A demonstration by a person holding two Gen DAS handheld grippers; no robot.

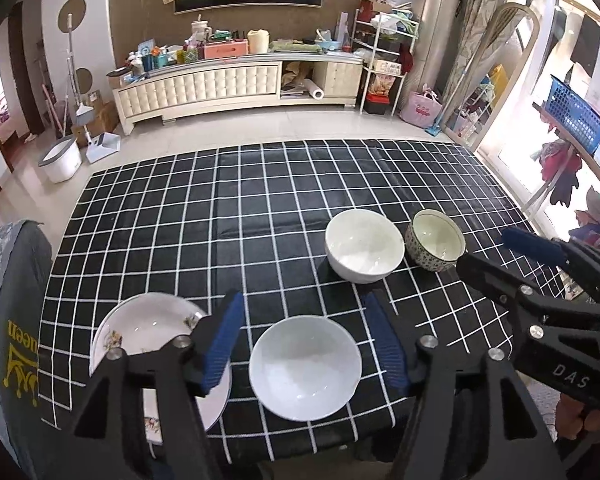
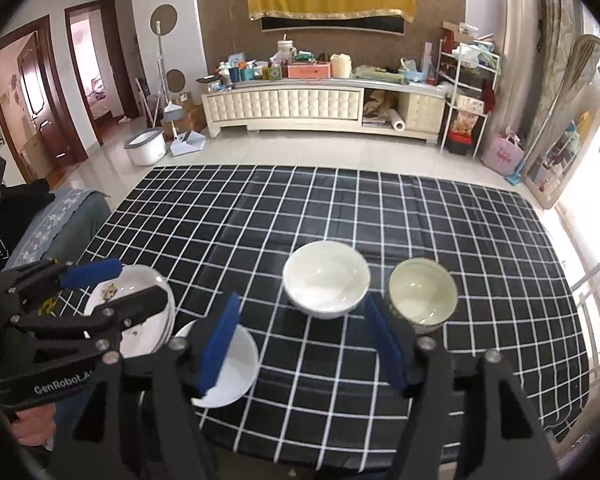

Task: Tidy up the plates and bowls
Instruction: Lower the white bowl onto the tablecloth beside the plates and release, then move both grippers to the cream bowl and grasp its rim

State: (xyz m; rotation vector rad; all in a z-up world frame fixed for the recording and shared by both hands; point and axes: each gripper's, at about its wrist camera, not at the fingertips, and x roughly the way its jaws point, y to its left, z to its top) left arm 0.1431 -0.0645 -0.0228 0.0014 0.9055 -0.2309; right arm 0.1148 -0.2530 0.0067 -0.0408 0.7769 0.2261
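Near white bowl [image 1: 305, 367] sits low centre in the left wrist view, on the checked tablecloth [image 1: 260, 200] close to the table's near edge, with the stacked floral plates [image 1: 148, 324] at lower left just beside it; a second white bowl [image 1: 364, 245] and a patterned bowl [image 1: 435, 245] stand side by side, perhaps touching, right of centre. Plates look already gathered into one pile, so probably the three bowls are what remains to nest. Left gripper [image 1: 304, 344] hovers above the near bowl, jaws apart and empty; right gripper [image 2: 304, 344] likewise open and empty, framing the far pair, likely lined up for a next pick.
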